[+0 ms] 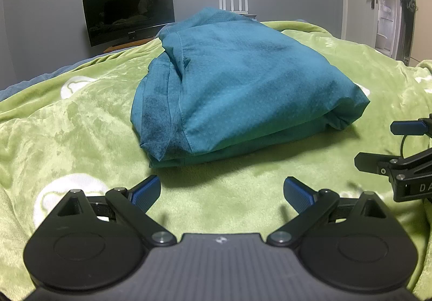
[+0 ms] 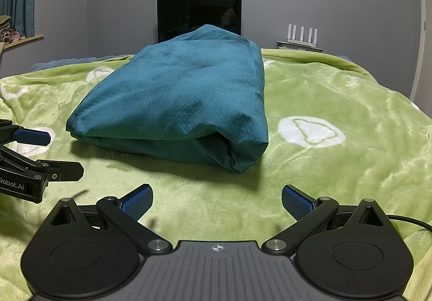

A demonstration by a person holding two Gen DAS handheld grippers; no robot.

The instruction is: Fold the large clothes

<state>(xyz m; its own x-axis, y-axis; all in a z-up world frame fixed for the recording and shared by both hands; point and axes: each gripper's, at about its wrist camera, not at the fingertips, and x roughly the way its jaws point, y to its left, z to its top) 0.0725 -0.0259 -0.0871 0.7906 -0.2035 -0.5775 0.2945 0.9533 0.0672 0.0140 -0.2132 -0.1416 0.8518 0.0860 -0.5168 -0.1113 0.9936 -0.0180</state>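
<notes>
Both tongs, left gripper (image 1: 221, 194) and right gripper (image 2: 217, 201), stand wide, empty, near the folded teal garment (image 1: 237, 84), which hides the far blanket (image 1: 81, 125).

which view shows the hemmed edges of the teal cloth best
The left wrist view: the folded teal cloth turns its stitched hems and layered edges toward that camera. The right wrist view shows mostly its smooth top and one rolled corner.
</notes>
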